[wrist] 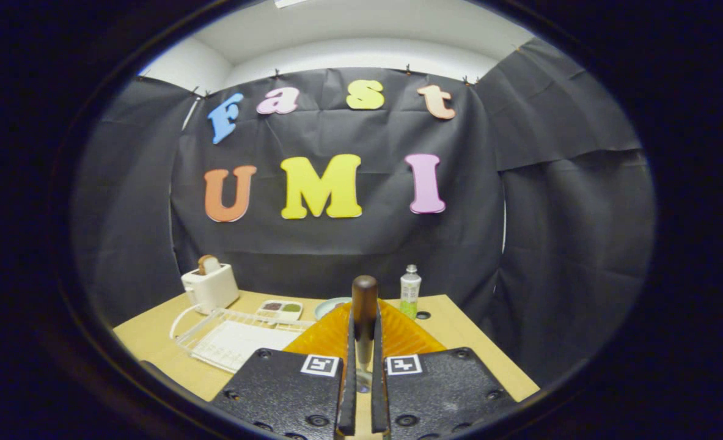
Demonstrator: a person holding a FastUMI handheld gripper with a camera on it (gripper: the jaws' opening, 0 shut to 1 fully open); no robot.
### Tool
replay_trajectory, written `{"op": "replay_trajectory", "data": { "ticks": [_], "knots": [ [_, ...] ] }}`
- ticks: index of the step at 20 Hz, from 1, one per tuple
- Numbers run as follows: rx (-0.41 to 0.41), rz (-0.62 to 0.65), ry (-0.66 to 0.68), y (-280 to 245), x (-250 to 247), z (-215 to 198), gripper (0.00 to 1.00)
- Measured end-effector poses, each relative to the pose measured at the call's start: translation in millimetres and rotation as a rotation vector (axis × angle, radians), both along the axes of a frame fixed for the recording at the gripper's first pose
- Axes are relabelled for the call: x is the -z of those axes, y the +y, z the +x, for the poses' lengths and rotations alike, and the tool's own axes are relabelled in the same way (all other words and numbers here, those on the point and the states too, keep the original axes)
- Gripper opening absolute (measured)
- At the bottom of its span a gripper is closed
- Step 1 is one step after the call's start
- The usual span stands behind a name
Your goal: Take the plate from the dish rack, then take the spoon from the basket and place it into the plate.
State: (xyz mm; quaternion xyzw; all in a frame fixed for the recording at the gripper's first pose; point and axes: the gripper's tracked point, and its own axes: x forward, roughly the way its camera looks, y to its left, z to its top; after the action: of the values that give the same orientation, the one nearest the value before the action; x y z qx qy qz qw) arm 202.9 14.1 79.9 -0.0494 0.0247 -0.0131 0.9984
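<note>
Fingers [364,366] clenched on the spoon [364,305], dark handle upright; its bowl end is hidden between them. Orange basket [404,333] directly behind, partly covered. Plate [330,305] just beyond, mostly hidden. Dish rack [233,336] on the tabletop [147,336] alongside.

The bottle's [410,290] label is too small to read.

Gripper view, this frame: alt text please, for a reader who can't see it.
The gripper is shut on a spoon's dark handle, held upright above an orange basket. Beyond on the wooden table are a white dish rack, a toaster, a plate and a small bottle.
</note>
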Motion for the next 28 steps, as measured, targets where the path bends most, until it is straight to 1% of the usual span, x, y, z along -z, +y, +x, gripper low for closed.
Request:
{"op": "replay_trajectory", "data": {
  "ticks": [2,4,6,7,10,13,16,19,28],
  "knots": [
    [-0.036,-0.003,0.026,29,16,-25,0.15],
    [-0.076,0.025,0.088,57,43,-47,0.15],
    [-0.113,0.064,0.12,80,68,-62,0.15],
    [-0.119,0.073,0.133,84,81,-66,0.15],
    [-0.1,0.118,0.166,89,120,-72,0.15],
    [-0.09,0.178,0.219,92,161,-62,0.15],
    [-0.029,0.176,0.253,80,189,-50,0.15],
    [-0.031,0.181,0.258,79,199,-45,0.15],
    [0.005,0.139,0.213,54,194,-53,0.19]
  ]
}}
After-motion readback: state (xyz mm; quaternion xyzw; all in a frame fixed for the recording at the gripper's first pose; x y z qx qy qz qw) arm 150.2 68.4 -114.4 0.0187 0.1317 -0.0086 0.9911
